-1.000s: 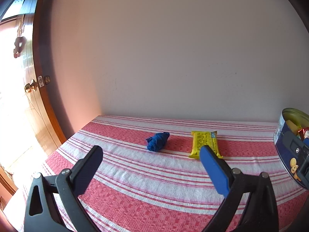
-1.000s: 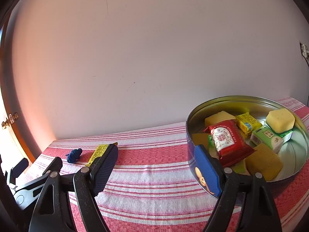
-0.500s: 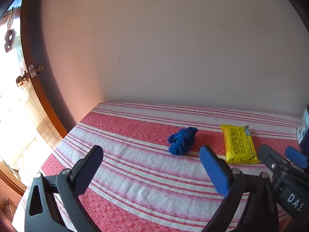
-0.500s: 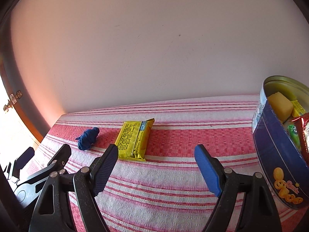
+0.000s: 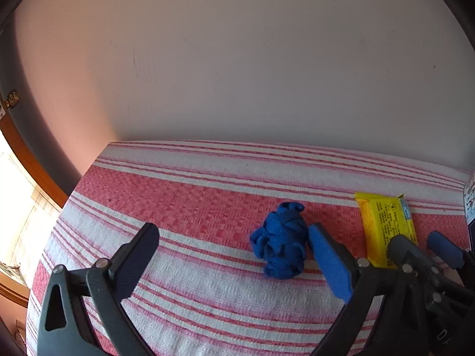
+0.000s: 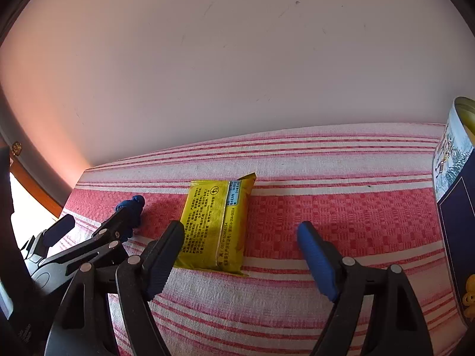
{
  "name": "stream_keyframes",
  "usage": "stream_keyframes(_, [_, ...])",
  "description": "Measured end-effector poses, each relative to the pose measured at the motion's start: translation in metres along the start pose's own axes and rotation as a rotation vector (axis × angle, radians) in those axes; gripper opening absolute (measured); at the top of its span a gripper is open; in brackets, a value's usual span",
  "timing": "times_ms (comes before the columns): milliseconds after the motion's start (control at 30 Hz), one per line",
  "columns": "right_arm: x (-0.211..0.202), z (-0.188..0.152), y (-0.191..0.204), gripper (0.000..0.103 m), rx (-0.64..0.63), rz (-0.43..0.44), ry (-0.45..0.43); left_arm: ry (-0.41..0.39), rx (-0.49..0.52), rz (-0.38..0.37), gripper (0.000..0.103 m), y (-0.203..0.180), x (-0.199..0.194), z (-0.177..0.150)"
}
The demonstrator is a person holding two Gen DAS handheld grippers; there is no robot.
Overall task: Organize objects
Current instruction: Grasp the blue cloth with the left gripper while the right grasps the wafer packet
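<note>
A crumpled blue cloth (image 5: 280,241) lies on the red and white striped tablecloth (image 5: 193,190). My left gripper (image 5: 231,233) is open around it, with the cloth close to the inner side of its right finger and apart from the left one. A yellow snack packet (image 6: 216,222) lies flat a little to the right. My right gripper (image 6: 241,228) hovers over its near end; its jaws are closing, the packet sits between them by the left finger, and the pads do not press on it. The right view also shows the blue cloth (image 6: 132,204) behind the left gripper (image 6: 92,222).
A blue printed round tin (image 6: 454,178) stands at the table's right side. A plain wall runs along the table's far edge. A wooden door frame (image 5: 29,160) and bright doorway lie past the table's left edge. Both grippers work side by side, close together.
Both grippers have swung left and tipped down toward the table. The tin with its snacks slid to the right view's edge. The cloth and the packet now lie between the fingers.
</note>
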State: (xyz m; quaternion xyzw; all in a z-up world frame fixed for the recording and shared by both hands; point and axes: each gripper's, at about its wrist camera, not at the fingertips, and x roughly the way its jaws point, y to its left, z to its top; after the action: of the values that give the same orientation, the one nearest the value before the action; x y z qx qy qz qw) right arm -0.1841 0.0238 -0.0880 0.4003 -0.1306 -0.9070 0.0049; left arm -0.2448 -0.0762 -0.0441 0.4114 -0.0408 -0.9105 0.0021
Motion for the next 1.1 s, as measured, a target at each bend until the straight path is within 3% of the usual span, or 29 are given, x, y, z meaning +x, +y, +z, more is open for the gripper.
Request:
stream_keyframes(100, [0.004,0.002,0.008,0.08,-0.039,-0.019,0.011,0.092,-0.029,-0.046,0.103,0.005,0.019,0.001])
stream_keyframes(200, [0.009,0.006,0.017,0.08,-0.067,-0.037,0.008,0.1,-0.085,-0.051,0.103,0.015,0.025,0.003])
stream_keyframes(467, [0.02,0.012,0.022,0.079,-0.072,-0.018,0.027,0.101,-0.094,-0.044,0.102,0.014,0.028,0.002])
stream_keyframes(567, [0.018,0.012,0.016,0.08,-0.054,0.013,0.021,0.071,-0.073,-0.058,0.077,0.014,0.023,0.002])
stream_keyframes(633, [0.015,0.012,0.011,0.08,-0.044,0.019,0.018,0.056,-0.062,-0.062,0.051,0.014,0.021,0.002])
stream_keyframes(700, [0.015,0.012,0.014,0.08,-0.06,0.002,0.023,0.046,-0.062,-0.063,0.034,0.017,0.02,0.002])
stream_keyframes(867, [0.031,0.01,0.044,0.084,-0.2,-0.129,0.071,0.046,-0.047,-0.072,0.034,0.016,0.021,0.001])
stream_keyframes(933, [0.032,0.01,0.051,0.082,-0.231,-0.141,0.072,0.046,-0.052,-0.078,0.034,0.017,0.021,0.0])
stream_keyframes(967, [0.032,0.01,0.049,0.08,-0.224,-0.131,0.07,0.046,-0.054,-0.08,0.034,0.016,0.021,-0.001])
stream_keyframes(1067, [0.028,0.011,0.046,0.051,-0.214,-0.137,0.049,0.045,-0.057,-0.083,0.034,0.015,0.02,-0.002])
stream_keyframes(1100, [0.027,0.012,0.045,0.051,-0.208,-0.127,0.048,0.044,-0.06,-0.089,0.034,0.015,0.02,-0.002])
